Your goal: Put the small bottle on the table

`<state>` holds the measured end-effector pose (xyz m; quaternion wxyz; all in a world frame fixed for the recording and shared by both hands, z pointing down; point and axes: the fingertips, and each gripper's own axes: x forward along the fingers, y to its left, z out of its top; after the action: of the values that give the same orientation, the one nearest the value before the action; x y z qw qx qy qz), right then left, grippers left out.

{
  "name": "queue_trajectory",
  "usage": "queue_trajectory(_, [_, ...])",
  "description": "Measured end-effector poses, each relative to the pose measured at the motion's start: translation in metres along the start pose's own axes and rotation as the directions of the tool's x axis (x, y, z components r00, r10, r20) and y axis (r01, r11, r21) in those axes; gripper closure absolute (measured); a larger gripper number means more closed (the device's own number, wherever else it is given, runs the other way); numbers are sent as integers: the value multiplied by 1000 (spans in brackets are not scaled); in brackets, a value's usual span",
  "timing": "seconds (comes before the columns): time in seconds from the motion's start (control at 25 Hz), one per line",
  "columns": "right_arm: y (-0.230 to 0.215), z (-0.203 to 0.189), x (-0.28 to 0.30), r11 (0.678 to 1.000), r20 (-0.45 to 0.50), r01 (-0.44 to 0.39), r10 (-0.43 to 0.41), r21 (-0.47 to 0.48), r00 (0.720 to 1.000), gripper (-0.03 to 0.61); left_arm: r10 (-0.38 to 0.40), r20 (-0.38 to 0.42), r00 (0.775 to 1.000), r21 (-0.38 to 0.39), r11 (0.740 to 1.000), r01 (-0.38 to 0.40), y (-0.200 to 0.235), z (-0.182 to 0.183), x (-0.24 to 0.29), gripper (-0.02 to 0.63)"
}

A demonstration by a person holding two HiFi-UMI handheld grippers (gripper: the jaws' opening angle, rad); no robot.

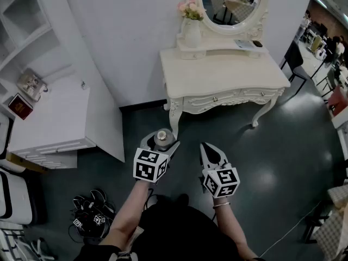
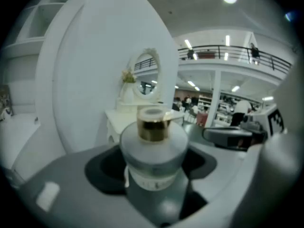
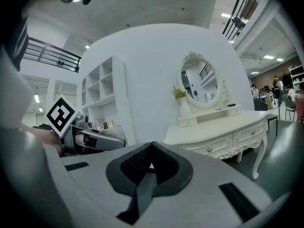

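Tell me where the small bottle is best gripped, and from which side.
Grip the wide round body of the small bottle, below its gold collar, coming from the side, as the left gripper does. It stands upright, and the narrow cap offers little surface.

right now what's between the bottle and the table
Nothing stands there. In the head view only bare dark floor separates the bottle, held in the left gripper, from the table.
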<state>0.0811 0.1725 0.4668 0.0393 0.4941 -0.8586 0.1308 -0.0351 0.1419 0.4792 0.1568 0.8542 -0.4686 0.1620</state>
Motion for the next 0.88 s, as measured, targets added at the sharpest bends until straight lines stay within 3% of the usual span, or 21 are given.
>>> queue_trajectory(0.44, [-12,0,-16,1000,15,-28,28,-4,1000,574,25,15,1000,16,1000,-25,-16,8,5,278])
queue_trajectory(0.88, [-25,2,-19,1000,33,6,-6,22,999,574,45,6,999,32,998,-45,-6,16,11,278])
